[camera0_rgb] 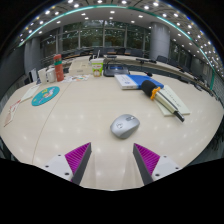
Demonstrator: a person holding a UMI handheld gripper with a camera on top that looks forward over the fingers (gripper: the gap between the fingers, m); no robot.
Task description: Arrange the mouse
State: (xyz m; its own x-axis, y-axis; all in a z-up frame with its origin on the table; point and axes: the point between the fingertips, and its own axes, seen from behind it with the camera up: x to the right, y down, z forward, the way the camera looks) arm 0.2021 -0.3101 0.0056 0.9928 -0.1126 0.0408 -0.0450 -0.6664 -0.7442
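A grey computer mouse [125,125] lies on the pale table [70,120], just ahead of my fingers and slightly right of the midline between them. My gripper [112,158] is open and empty, its two fingers with magenta pads [78,156] spread wide apart. The mouse is beyond the fingertips, not between them.
A round teal disc [45,96] lies at the left. A black and orange tool [155,93] rests on white paper at the right. Blue books [133,80], bottles [58,68] and boxes stand at the table's far side. The table's edge runs along the right.
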